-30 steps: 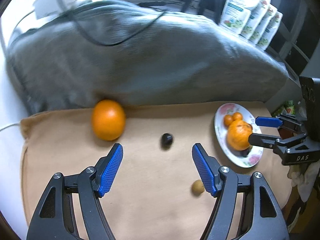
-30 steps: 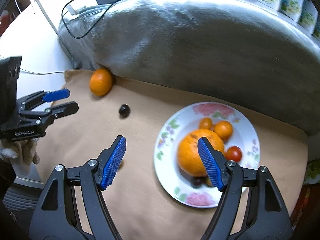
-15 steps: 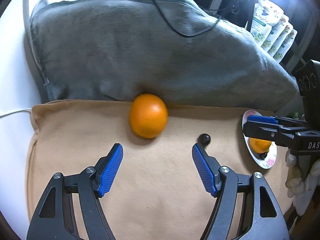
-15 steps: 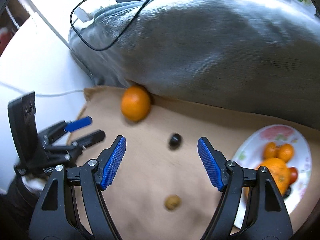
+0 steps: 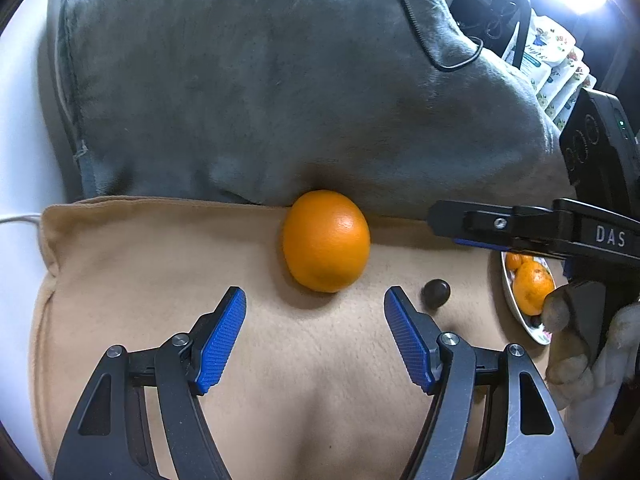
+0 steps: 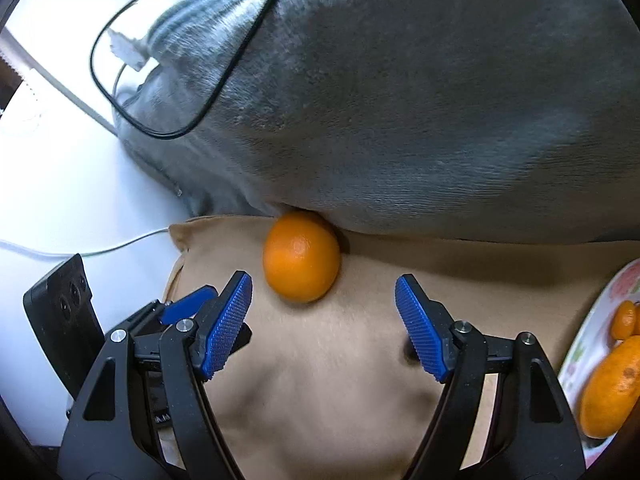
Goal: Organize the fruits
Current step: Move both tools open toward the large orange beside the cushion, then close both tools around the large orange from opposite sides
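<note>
Now closer on both sides than half a second ago; starting at the left, left gripper (image 5: 315, 316) spread wide and empty, lined up on the big orange (image 5: 326, 241), which sat smaller and further off a moment back and now lies just beyond the blue pads (image 5: 222, 336), resting on the tan cushion (image 5: 140, 272) and pressed against the grey blanket (image 5: 280, 92) behind; further right, a small dark fruit (image 5: 436, 293) just beside the right-hand pad (plum or grape, too small to tell); further right again, right gripper (image 6: 323, 322) swung away from the floral plate (image 6: 592, 320) and onto the same orange, likewise spread wide with nothing between the pads; at the far right, plate pushed to the frame edge, already loaded with another orange (image 6: 612, 388) and smaller citrus. Probably means a contest for one fruit; better to leave the orange to the left and send the right for the dark fruit; plate well apart, so a carry across the cushion afterwards.
</note>
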Demonstrator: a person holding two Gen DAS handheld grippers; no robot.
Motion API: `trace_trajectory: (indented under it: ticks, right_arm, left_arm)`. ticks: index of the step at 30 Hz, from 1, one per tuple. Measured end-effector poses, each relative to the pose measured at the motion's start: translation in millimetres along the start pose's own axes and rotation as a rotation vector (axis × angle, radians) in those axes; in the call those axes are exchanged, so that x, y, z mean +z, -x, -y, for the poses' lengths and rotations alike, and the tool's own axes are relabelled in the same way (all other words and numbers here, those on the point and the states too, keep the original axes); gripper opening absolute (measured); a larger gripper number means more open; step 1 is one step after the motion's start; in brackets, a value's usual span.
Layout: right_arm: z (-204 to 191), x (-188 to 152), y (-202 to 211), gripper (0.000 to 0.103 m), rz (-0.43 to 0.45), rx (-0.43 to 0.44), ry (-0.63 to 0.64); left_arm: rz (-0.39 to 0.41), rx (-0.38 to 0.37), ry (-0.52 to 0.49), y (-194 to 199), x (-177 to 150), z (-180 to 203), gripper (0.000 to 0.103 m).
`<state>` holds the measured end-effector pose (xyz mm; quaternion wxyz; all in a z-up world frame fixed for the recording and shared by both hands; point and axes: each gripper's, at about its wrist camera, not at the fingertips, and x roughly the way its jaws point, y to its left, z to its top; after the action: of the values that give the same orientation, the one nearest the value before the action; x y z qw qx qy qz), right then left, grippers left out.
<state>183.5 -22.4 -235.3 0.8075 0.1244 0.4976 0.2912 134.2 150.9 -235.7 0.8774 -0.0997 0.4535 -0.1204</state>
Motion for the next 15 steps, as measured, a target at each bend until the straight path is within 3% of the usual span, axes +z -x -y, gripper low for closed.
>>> trace_trajectory:
  ticks: [15]
  right_arm:
    - [-19, 9, -42, 0.077, 0.004, 0.009, -0.030]
  left_arm:
    - [0.007, -0.095, 0.050, -20, -4, -14, 0.072]
